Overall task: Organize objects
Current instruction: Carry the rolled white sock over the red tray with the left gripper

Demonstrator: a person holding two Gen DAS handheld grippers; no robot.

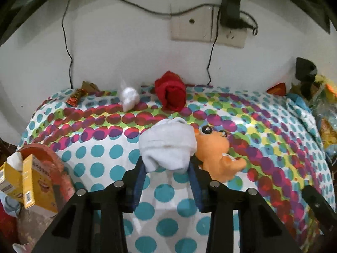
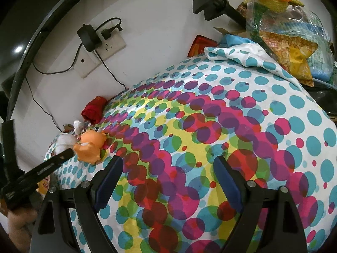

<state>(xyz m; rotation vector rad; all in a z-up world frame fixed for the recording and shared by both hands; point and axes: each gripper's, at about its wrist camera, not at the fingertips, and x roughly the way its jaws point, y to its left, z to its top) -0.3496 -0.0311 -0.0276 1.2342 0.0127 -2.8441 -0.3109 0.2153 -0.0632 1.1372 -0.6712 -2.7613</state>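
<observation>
The pick-up step is in hand: a rolled white sock (image 1: pixel 167 145), just beside the orange plush toy (image 1: pixel 219 154), is held by the left tongs (image 1: pixel 167 166). The right tongs (image 2: pixel 168 181) are kept wide and empty. Next, the sock probably must be lifted clear of the toy.

You see a rolled white sock (image 1: pixel 167 145) bunched on the dotted cloth, touching an orange plush toy (image 1: pixel 219 154) lying on its side. A rolled red sock (image 1: pixel 171 93) and a white wad (image 1: pixel 130 99) lie near the wall.
</observation>
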